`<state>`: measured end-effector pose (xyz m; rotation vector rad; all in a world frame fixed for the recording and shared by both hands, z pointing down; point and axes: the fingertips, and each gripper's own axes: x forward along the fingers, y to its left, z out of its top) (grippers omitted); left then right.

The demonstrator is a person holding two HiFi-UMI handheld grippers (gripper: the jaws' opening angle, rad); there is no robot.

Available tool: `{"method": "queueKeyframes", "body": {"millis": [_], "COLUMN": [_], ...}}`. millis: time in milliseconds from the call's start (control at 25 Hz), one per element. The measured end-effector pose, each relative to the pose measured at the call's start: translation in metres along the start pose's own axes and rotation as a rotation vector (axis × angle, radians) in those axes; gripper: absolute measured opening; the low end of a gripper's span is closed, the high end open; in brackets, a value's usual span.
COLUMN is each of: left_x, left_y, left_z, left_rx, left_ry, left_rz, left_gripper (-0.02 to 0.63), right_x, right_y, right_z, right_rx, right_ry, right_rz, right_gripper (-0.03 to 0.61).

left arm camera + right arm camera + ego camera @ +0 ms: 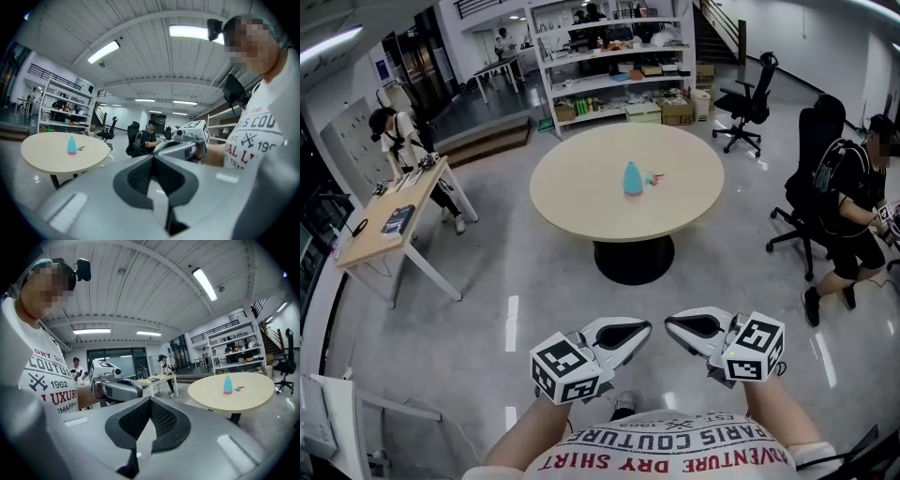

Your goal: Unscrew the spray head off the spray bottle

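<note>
A light-blue spray bottle (pixel 633 178) stands upright near the middle of a round beige table (pixel 581 192), with a small pink piece (pixel 654 176) lying just to its right. Both grippers are held low in front of my body, far from the table. My left gripper (pixel 645 330) and my right gripper (pixel 671 323) point toward each other, tips a short gap apart, both shut and empty. The left gripper view shows its jaws (pixel 153 160) closed, the bottle (pixel 71 145) far off to the left. In the right gripper view the gripper (pixel 151 400) is likewise shut, the bottle (pixel 228 385) distant at right.
A seated person (pixel 853 211) and black office chairs (pixel 748 103) are to the right of the table. A wooden desk (pixel 389 220) with a person beside it stands at left. Shelving (pixel 614 66) lines the back wall. Grey floor lies between me and the table.
</note>
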<state>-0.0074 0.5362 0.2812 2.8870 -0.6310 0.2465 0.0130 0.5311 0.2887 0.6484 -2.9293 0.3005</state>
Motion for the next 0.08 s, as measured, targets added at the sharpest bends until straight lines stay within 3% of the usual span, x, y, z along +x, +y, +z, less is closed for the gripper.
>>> {"method": "queueKeyframes", "body": {"millis": [80], "left_x": [0.0001], "left_y": [-0.0023], "left_z": [-0.0023], "left_rx": [0.000], "left_ry": [0.004], "left_rz": [-0.004], "left_gripper": [0.000], "right_x": [-0.0023], "right_y": [0.0023], "right_z": [-0.0023], "right_rx": [-0.004], "right_ry": [0.001], "right_rz": [-0.005], "right_gripper": [0.000]}}
